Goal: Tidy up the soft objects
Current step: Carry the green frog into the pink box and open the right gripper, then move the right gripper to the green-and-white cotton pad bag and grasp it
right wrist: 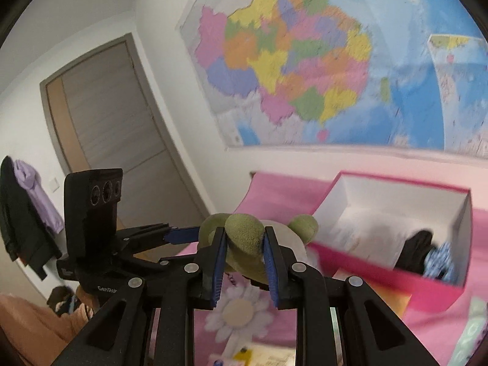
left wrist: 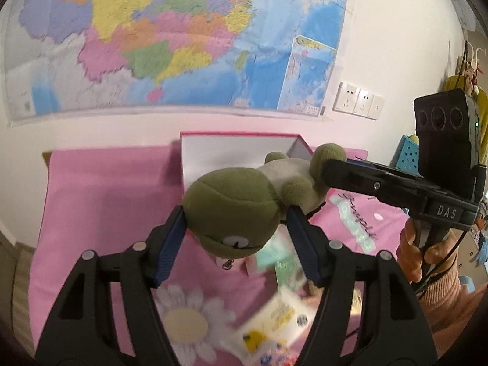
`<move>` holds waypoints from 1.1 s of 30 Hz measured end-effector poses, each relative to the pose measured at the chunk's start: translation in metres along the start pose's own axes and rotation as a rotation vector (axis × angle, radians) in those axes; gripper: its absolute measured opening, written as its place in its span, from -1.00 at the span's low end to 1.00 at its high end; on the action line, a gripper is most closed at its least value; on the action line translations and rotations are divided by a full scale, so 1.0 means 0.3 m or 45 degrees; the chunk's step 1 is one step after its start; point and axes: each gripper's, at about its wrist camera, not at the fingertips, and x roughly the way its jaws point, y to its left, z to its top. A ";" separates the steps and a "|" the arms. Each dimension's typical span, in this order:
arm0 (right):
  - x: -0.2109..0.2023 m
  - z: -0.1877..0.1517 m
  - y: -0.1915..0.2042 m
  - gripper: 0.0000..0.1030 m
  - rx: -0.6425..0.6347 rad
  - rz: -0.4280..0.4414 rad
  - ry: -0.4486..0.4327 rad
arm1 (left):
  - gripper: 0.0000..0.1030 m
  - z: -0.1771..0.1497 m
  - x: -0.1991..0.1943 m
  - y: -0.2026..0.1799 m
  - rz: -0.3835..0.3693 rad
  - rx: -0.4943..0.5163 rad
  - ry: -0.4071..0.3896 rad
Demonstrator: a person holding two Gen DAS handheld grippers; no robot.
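The green plush frog [left wrist: 235, 210] sits in the middle of my left wrist view, lifted off the pink cloth [left wrist: 100, 201] and gripped at both ends. My left gripper [left wrist: 236, 225] has its blue pads about half spread and pressed against either side of the frog's big round head, which hangs face down at centre frame. My right gripper [left wrist: 328, 167] comes in from the right edge of that view, and its tips meet one of the frog's feet; from its own camera I see the right gripper [right wrist: 244, 241] nearly closed, pinching that rounded green foot between the pads. Behind the frog, at upper centre of the left view, stands the open pink box [left wrist: 238, 135] with its white inside; in the right view the box [right wrist: 427, 289] fills the lower right and has dark and blue-patterned items in one corner. A wall map [left wrist: 170, 39] covers the top of the left view.
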 end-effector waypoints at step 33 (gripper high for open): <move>0.274 -0.016 -0.470 -0.27 0.291 -0.323 0.186 | 0.33 0.089 0.417 0.130 0.101 -0.138 0.192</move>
